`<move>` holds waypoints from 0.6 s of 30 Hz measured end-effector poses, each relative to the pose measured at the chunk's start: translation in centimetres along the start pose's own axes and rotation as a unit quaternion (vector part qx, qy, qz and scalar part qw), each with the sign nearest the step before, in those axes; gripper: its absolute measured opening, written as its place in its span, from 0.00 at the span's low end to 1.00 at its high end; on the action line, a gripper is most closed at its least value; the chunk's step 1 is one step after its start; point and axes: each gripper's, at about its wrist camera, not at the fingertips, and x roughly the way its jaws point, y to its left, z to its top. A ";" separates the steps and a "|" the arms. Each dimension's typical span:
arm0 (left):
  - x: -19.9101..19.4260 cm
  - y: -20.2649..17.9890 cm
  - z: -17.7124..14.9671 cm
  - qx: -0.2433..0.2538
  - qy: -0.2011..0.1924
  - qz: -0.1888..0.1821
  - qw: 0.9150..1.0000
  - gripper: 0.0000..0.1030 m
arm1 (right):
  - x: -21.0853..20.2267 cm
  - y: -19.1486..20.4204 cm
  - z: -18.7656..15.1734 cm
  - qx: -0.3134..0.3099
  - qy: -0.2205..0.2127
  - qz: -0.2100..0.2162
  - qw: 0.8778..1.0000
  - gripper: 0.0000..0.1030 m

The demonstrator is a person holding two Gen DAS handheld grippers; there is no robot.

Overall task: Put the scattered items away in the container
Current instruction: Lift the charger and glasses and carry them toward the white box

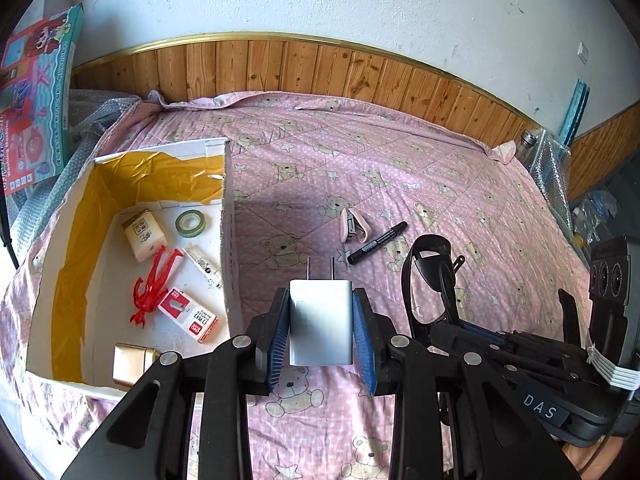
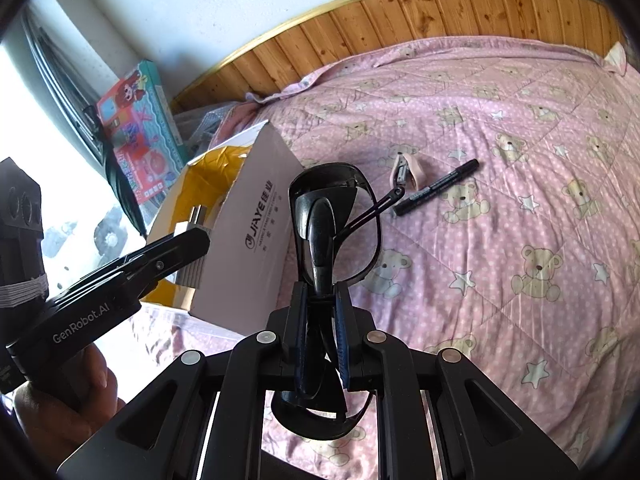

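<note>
My left gripper [image 1: 321,322] is shut on a white plug charger [image 1: 321,320], prongs pointing away, held above the pink bedspread just right of the white cardboard box [image 1: 229,216]. The box holds a red figure [image 1: 154,284], a tape roll [image 1: 192,223], small packets and a gold item [image 1: 130,364]. My right gripper [image 2: 322,320] is shut on black sunglasses [image 2: 340,216], seen beside the left gripper as sunglasses [image 1: 430,280]. A pink stapler [image 1: 354,226] and a black marker [image 1: 378,243] lie on the bed beyond; the stapler [image 2: 408,170] and marker [image 2: 438,188] also show in the right wrist view.
The pink bear-print bedspread [image 1: 400,168] is bordered by a wooden headboard panel [image 1: 320,66]. A colourful toy box [image 1: 36,92] leans at the left among bubble wrap. A metal-capped bottle [image 1: 528,142] stands at the bed's right corner. A hand [image 2: 60,396] holds the left gripper.
</note>
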 end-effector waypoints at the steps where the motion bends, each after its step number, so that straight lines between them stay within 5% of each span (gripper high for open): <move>1: -0.3 0.2 -0.1 -0.002 -0.003 0.000 1.000 0.31 | -0.1 0.4 0.0 -0.004 0.000 0.001 1.000 0.13; 18: -5.2 4.5 -1.5 -0.040 -0.043 0.012 0.998 0.31 | -0.7 5.7 -0.7 -0.057 0.000 0.018 0.998 0.13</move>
